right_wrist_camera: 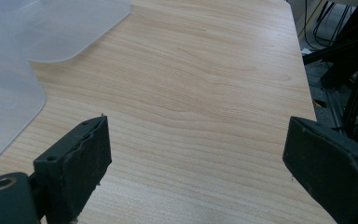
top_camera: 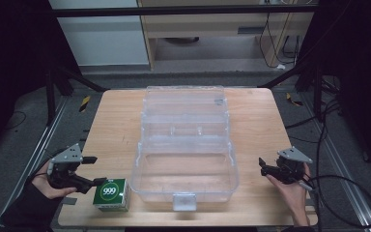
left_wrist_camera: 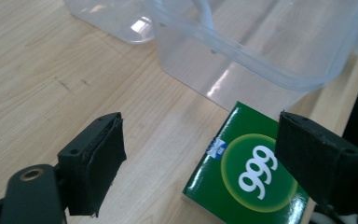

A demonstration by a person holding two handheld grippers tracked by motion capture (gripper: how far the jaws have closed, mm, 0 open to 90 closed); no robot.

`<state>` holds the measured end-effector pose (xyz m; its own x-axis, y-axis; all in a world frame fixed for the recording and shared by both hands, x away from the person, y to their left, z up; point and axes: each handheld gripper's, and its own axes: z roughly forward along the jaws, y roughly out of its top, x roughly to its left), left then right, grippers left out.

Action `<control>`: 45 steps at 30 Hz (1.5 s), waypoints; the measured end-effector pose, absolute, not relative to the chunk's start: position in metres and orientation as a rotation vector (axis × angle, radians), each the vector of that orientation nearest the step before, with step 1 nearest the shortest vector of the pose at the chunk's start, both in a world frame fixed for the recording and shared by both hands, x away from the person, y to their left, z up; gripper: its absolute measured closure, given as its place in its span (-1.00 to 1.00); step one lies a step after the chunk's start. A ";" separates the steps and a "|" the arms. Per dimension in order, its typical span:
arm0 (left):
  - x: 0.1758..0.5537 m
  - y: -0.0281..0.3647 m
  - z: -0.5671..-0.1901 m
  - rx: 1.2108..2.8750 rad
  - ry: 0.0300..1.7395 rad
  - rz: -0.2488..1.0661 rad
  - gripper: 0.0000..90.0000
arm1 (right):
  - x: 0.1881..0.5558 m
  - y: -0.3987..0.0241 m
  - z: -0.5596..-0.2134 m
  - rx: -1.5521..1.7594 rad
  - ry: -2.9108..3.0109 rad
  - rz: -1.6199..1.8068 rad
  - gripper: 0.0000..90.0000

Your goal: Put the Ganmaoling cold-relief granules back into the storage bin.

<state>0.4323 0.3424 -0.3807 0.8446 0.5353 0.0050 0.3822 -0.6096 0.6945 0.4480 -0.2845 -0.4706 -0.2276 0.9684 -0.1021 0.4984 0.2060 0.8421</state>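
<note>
With the left hand-held gripper [top_camera: 94, 170] open and holding nothing at lower left, one jaw overlapped the green box [top_camera: 111, 194] on the table [top_camera: 116, 125] beside the clear bin [top_camera: 183, 169], so closing risked knocking it aside.

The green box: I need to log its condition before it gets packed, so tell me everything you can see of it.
The green box is a small carton, apparently glossy cardboard, with a white "999" in a pale green circle on its top and a small blue mark beside that. It looks closed and undamaged. It rests on the wooden table near the front edge, just left of the clear plastic case. The left gripper has its jaws open, one over the box's edge; nothing grips it.
</note>
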 end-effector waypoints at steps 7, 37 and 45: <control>0.428 0.337 -0.382 2.363 0.579 0.242 -0.71 | 0.449 -0.283 -0.472 1.355 1.849 0.899 -0.83; 0.421 0.310 -0.397 2.586 0.311 0.162 -0.86 | 0.450 -0.281 -0.476 1.339 1.887 0.852 -0.88; 0.423 0.305 -0.404 2.618 0.291 0.158 -0.88 | 0.451 -0.283 -0.478 1.351 1.898 0.847 -0.89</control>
<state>0.4232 0.3053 -0.4035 0.9705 0.2341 0.0583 0.1764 -0.8532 0.4908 0.4509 -0.2831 -0.4778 -0.2571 0.9565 -0.1379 0.5359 0.2598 0.8033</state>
